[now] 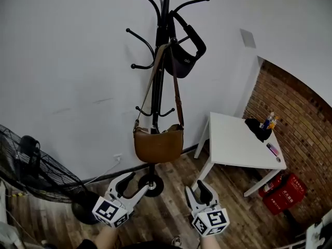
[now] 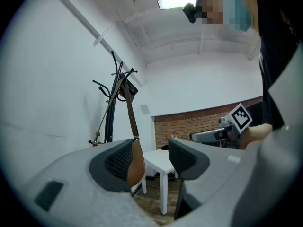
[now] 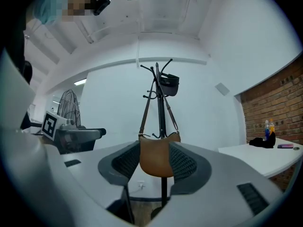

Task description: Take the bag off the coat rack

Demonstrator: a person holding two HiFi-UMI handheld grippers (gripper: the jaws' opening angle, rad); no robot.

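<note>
Bag (image 1: 158,145), brown and curved, hanging by a long strap (image 1: 154,82) from an upper hook of the coat rack (image 1: 165,14), at 12 o'clock from both grippers and well apart from them. Left gripper (image 1: 136,183) at 7 o'clock of the bag, fingers spread wide, nothing between them. Right gripper (image 1: 196,190) at 5 o'clock, fingers parted a little less, likewise empty.

Handling, as a judgement: probably light; body soft, leather-like and smooth, so liable to sag and swing once freed; strap limp and narrow. Best hold judged to be on the strap near its top, for lifting up and over the hook tip, with the second gripper steadying the body. Small black bag (image 1: 182,56) on a neighbouring hook at 1 o'clock of the strap, close enough to snag.

Head view only: rack foot, white table (image 1: 233,144) at 3 o'clock of the bag, fan (image 1: 31,165) at 8 o'clock. Right gripper view only: bag face-on, framed in the gap between the fingers though far beyond them. Left gripper view only: bag edge-on beside its left finger, with the right gripper at 3 o'clock.
</note>
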